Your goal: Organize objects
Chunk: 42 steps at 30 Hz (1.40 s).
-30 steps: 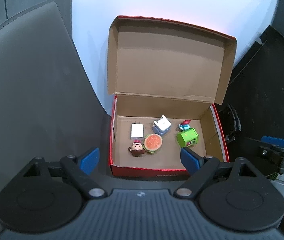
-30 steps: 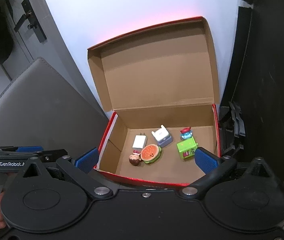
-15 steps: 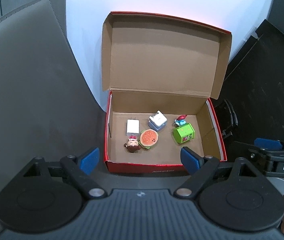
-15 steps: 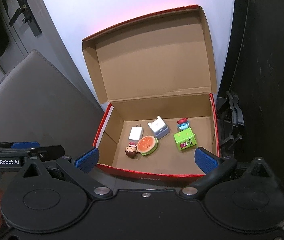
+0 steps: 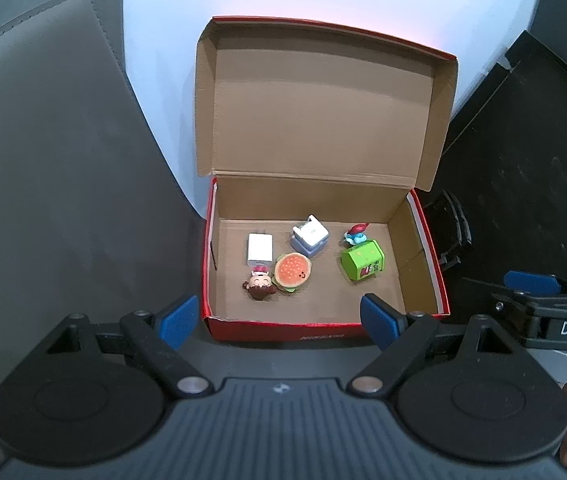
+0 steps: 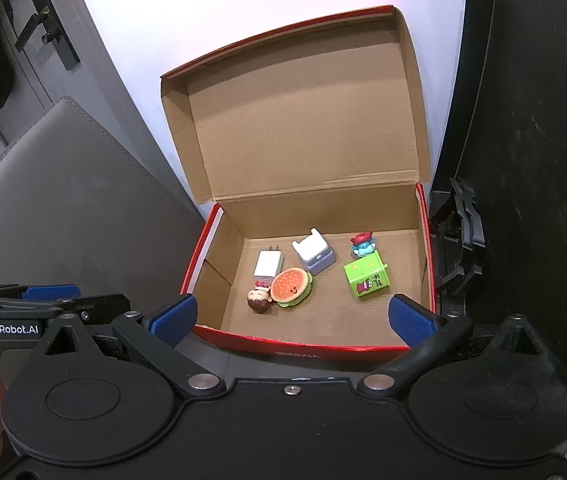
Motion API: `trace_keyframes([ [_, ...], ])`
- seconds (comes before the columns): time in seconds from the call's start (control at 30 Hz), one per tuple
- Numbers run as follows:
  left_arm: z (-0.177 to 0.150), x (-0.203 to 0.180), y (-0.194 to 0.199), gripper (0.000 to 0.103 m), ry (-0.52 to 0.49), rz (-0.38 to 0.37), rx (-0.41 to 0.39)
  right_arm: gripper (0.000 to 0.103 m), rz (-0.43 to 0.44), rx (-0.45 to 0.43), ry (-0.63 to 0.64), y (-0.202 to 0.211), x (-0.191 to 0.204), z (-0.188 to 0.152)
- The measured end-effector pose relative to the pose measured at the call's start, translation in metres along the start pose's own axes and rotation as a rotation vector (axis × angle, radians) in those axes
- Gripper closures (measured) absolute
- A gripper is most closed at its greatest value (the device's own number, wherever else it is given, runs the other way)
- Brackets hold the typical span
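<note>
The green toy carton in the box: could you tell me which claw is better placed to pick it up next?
Right, probably. The green toy carton lies near the box's right wall, close to the open right claw; the left claw sits further left.

A cardboard box, red outside and plain brown inside, is shown. Inside are seen a white charger, an orange burger toy with green trim, a green block, and a pale blue-and-white toy. Blue pads are seen on black grippers.
</note>
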<state>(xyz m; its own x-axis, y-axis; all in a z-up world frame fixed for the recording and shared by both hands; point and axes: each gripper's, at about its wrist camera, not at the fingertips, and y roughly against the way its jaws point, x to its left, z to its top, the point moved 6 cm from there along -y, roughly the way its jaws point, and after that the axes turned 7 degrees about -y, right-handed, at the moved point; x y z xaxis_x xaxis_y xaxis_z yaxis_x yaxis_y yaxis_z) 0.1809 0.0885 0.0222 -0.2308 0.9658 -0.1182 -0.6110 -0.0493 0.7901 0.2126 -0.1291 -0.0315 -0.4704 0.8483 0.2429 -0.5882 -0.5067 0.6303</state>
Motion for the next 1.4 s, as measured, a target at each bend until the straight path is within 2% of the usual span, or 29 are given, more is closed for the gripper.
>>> trace_keyframes([
  [1.4, -0.0032, -0.0047, 0.0026, 0.016, -0.011, -0.017, 0.004, 0.0, -0.022, 0.015, 0.001, -0.0021, -0.0047, -0.0017],
])
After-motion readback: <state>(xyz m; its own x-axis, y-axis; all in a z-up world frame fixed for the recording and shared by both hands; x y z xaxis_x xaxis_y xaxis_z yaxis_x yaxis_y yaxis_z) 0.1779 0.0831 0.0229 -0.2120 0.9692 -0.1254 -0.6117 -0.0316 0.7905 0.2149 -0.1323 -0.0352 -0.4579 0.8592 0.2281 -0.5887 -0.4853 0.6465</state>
